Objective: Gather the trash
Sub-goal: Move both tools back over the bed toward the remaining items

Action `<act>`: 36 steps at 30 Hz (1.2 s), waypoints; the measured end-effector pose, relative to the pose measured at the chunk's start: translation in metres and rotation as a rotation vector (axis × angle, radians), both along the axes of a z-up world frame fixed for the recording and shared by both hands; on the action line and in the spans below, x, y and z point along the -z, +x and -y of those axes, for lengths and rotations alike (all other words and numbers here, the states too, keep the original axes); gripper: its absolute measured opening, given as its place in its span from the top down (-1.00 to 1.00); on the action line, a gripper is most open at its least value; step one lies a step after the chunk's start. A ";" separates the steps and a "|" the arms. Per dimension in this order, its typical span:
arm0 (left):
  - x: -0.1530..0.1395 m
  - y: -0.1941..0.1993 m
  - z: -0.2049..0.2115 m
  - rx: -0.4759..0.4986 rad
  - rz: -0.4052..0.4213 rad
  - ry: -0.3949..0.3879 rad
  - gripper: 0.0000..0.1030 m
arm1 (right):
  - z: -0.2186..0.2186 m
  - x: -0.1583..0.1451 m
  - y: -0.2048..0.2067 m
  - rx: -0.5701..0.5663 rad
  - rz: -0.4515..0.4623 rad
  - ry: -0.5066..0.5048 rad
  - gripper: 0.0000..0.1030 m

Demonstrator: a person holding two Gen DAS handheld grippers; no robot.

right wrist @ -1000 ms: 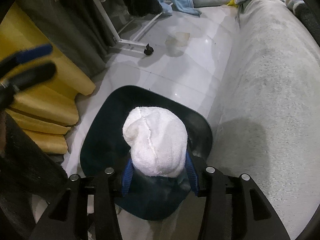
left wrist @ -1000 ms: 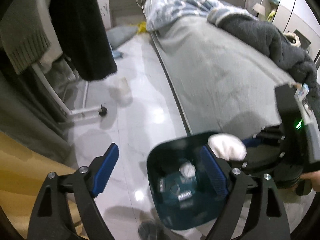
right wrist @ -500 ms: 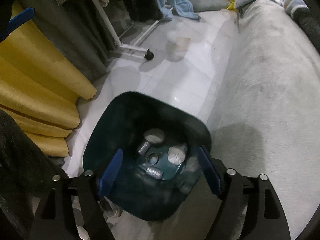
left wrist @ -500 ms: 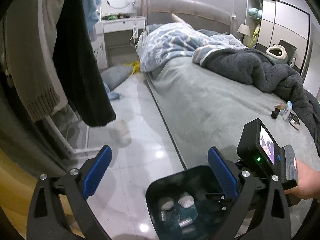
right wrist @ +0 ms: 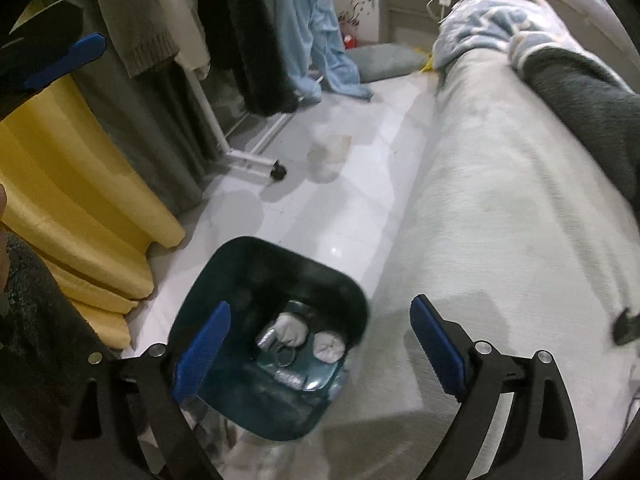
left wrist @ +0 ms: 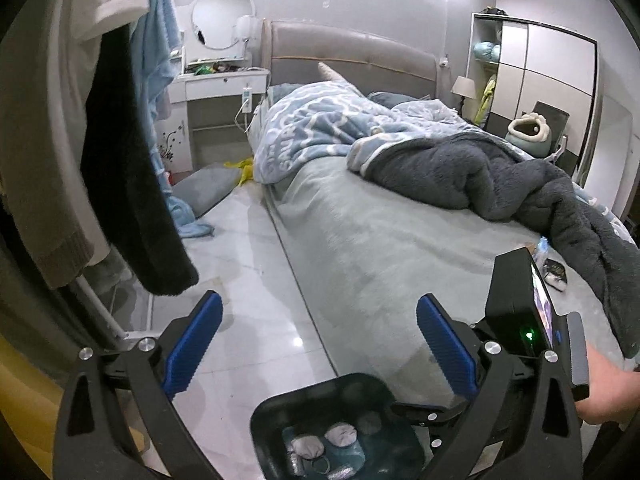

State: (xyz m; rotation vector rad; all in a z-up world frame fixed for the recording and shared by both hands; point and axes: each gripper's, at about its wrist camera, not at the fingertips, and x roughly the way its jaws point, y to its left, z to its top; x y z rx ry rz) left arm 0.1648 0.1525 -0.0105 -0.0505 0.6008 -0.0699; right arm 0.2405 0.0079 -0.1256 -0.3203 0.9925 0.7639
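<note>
Bedroom floor, pale tiles between the bed [left wrist: 400, 240] and a clothes rack. We note the dark bin [right wrist: 256, 264] standing on the floor against the bed's edge, with two white wads [right wrist: 290, 328] and some foil scraps lying at its bottom. Our right gripper [right wrist: 320, 344], above the bin, has just been opening and carries nothing; our left gripper [left wrist: 318, 340] is spread wide, also empty. Left to gather, we judge: small items on the bed's far side [left wrist: 554, 270] (too small to identify).
</note>
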 end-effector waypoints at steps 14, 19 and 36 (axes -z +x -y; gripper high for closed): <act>-0.009 0.017 0.058 0.129 0.020 -0.051 -0.92 | 0.089 -0.035 0.007 0.125 0.126 0.077 -0.84; -0.005 0.024 0.079 0.161 0.002 -0.058 -0.92 | 0.126 -0.035 0.013 0.184 0.150 0.089 -0.84; 0.020 0.057 0.147 0.236 -0.062 -0.054 -0.92 | 0.220 -0.043 0.020 0.273 0.240 0.070 -0.87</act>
